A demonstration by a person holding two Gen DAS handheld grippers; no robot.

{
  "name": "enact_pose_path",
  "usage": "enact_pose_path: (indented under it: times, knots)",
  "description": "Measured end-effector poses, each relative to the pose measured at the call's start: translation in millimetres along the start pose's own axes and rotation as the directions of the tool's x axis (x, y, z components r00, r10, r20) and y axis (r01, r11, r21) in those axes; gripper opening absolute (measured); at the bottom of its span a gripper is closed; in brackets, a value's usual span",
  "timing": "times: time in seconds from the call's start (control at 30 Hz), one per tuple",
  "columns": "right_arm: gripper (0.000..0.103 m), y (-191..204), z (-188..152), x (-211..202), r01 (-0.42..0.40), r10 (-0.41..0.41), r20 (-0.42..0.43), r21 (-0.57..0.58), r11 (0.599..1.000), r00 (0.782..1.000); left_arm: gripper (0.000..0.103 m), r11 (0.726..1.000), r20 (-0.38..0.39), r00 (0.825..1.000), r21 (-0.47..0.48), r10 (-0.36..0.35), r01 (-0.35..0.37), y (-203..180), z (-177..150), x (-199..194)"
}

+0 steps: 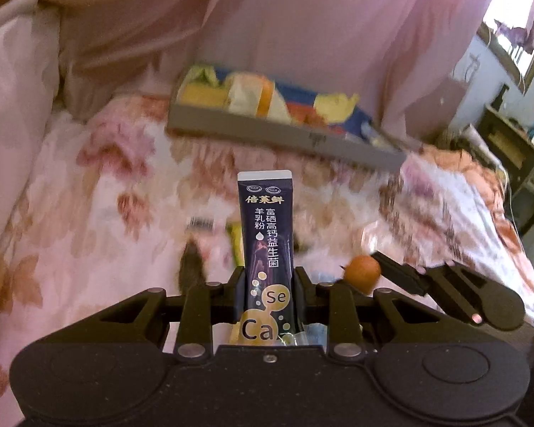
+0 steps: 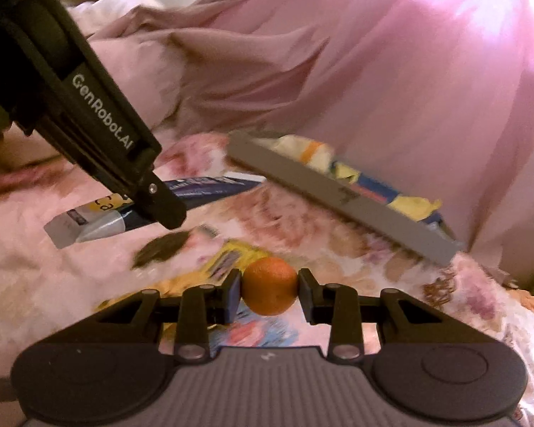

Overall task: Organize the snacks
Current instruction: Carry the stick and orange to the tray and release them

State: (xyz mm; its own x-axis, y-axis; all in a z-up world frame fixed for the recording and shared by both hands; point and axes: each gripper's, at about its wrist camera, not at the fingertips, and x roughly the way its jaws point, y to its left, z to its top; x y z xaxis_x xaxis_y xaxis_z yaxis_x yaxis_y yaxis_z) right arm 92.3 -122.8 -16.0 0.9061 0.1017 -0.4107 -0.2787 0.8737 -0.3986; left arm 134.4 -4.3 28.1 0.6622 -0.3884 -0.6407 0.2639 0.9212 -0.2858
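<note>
My left gripper (image 1: 269,281) is shut on a dark blue stick packet (image 1: 267,235) with Chinese print, held upright above the floral bedsheet. It also shows in the right wrist view (image 2: 195,192), lying across the left gripper's fingers (image 2: 163,206). My right gripper (image 2: 270,286) is shut on a small orange fruit (image 2: 270,286); the fruit also shows in the left wrist view (image 1: 362,273). A grey tray (image 1: 284,135) holding several colourful snack packets stands farther back on the bed; it also shows in the right wrist view (image 2: 341,199).
A yellow packet (image 2: 228,259) and a dark brown item (image 2: 162,247) lie on the floral sheet (image 1: 89,195) under the grippers. Pink bedding (image 1: 302,28) is piled behind the tray. Shelves (image 1: 516,156) stand at the far right.
</note>
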Motion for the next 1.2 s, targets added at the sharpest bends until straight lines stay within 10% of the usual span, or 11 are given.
enact_pose_path:
  times: [0.7,1.2]
  knots:
    - [0.038,-157.8,63.5,111.3,0.105,-0.133,0.117,0.22,0.97,0.984,0.029,1.0,0.215,0.977,0.008,-0.006,0.005,-58.6,160.9,118.2]
    - [0.039,-175.6,37.1,160.5,0.051,-0.067,0.038,0.334,0.941,0.997,0.029,0.999,0.163,0.986,0.026,0.02,-0.024,-62.2,177.3,199.1]
